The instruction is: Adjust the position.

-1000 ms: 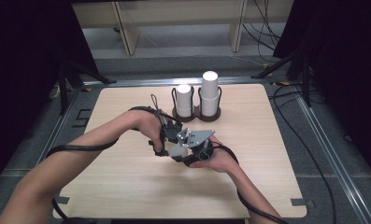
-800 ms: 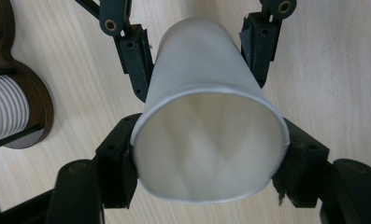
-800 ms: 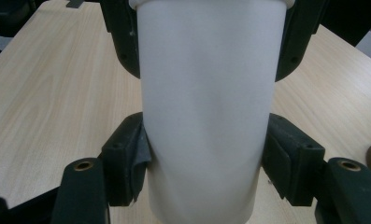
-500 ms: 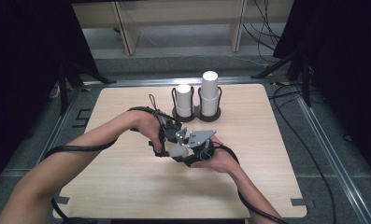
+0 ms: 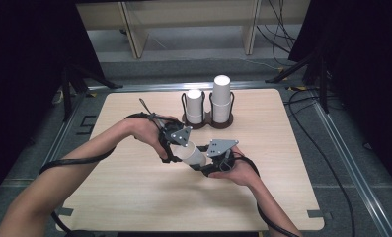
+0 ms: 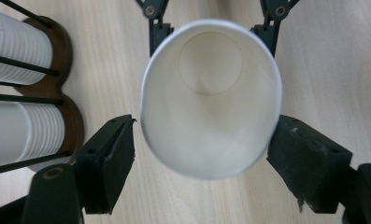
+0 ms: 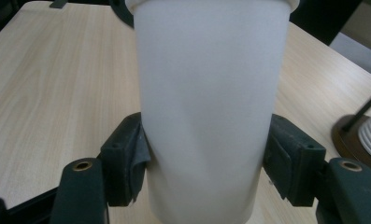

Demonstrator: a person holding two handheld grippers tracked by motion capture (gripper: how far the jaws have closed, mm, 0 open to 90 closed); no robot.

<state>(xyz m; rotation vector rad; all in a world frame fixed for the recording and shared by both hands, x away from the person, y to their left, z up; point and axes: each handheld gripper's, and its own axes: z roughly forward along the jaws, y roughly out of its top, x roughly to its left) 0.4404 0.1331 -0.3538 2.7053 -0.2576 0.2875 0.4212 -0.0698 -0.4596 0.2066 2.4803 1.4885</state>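
A white paper cup [image 5: 192,154] lies on its side in the air between my two grippers over the middle of the table. My right gripper [image 5: 204,163] is shut on the cup's lower body [image 7: 211,93], with both pads pressed to its sides [image 7: 206,144]. My left gripper [image 5: 177,149] sits at the cup's open mouth [image 6: 211,98]. Its jaws have just been opening, and the rim stands between them [image 6: 202,135] with a gap at the left pad [image 6: 113,154]. The right gripper's fingers [image 6: 156,23] show behind the cup.
Two brown wire holders with stacks of white cups [image 5: 195,106] [image 5: 221,98] stand at the back middle of the wooden table [image 5: 109,197]. In the left gripper view these cup stacks [image 6: 15,51] lie at the left. Cables trail from both grippers.
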